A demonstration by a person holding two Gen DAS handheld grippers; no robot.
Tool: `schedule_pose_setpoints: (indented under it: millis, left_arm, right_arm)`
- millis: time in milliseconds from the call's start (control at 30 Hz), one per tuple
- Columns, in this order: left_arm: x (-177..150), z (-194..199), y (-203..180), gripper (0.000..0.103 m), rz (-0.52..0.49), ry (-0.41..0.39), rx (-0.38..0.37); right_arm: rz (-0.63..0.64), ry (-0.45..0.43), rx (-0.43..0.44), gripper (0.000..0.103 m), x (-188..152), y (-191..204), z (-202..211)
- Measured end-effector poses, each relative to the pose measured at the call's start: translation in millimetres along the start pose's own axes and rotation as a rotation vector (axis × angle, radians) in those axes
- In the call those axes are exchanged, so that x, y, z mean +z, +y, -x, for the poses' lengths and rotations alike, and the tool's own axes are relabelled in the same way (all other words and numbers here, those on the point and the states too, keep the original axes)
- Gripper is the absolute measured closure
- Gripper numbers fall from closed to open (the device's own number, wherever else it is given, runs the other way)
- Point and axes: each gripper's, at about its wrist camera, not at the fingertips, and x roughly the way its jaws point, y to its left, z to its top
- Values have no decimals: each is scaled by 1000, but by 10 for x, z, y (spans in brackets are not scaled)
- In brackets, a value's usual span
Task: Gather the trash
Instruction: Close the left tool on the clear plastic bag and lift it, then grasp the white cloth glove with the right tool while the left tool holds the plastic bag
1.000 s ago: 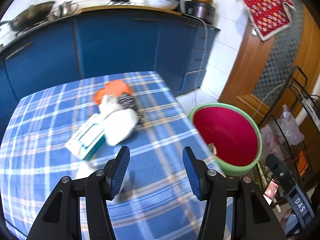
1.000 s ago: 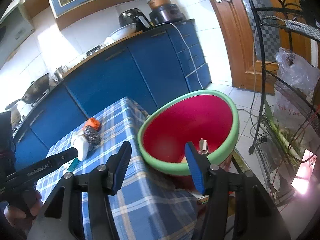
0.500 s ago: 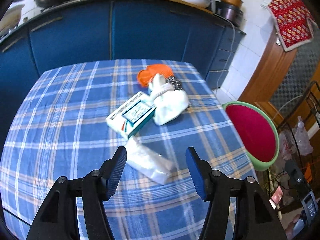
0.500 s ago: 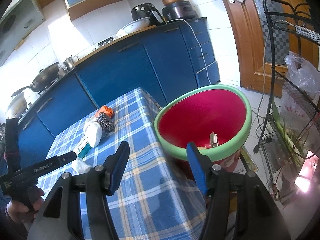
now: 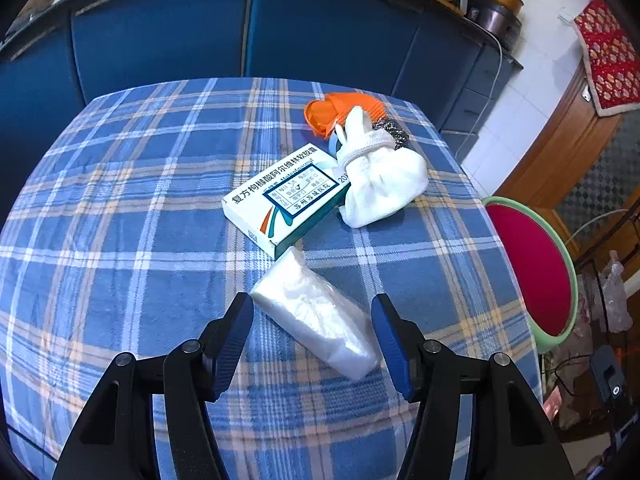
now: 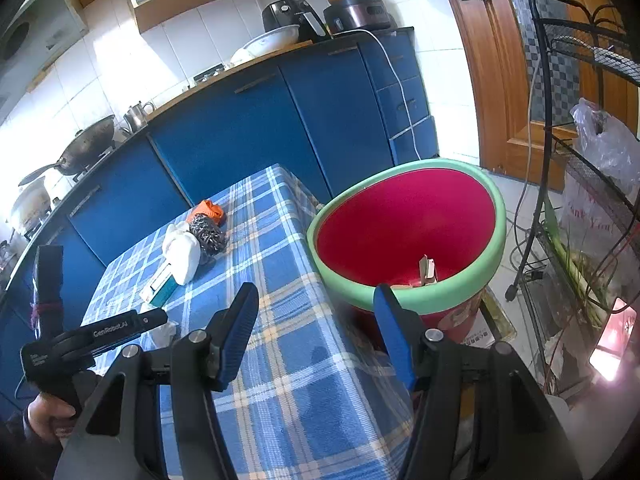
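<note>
Two grippers are spread wide and empty: the left gripper (image 5: 313, 334) hovers low with its jaws straddling a crumpled clear plastic bag (image 5: 316, 314) on the blue plaid-clothed worktop (image 5: 120, 240), seemingly lined up to pinch it, while the right gripper (image 6: 316, 320) waits by the green-rimmed red bin (image 6: 408, 236) at the worktop's edge. Beyond the bag lie a white-and-teal medicine carton (image 5: 284, 194), a white cloth bundle (image 5: 380, 182), a steel scourer (image 6: 207, 235) and an orange plastic piece (image 5: 330, 112), clustered near the bin side.
</note>
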Motion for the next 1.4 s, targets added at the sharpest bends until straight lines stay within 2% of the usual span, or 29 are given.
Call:
schedule_pose_setpoints:
  millis: [267, 333, 667, 867, 1000, 1267, 1400]
  left_arm:
    - [3, -109, -71, 41, -41, -9, 5]
    - [-4, -102, -70, 50, -51, -18, 9]
    - [-7, -48, 50, 65, -69, -29, -17]
    - [77, 148, 186, 66, -63, -97, -13]
    - [233, 226, 320, 66, -71, -150, 30]
    - [547, 155, 595, 66, -61, -204, 107]
    - [611, 73, 678, 66, -58, -212, 121]
  right_arm:
    - [-4, 19, -9, 41, -20, -24, -56]
    - [-5, 24, -10, 41, -23, -18, -74]
    - [33, 49, -12, 41, -47, 136, -149]
    - [68, 67, 6, 41, -15, 303, -223]
    - [95, 81, 28, 41, 23, 454, -299]
    - [152, 117, 73, 41, 101, 845, -564]
    - [172, 137, 89, 41, 117, 998, -711]
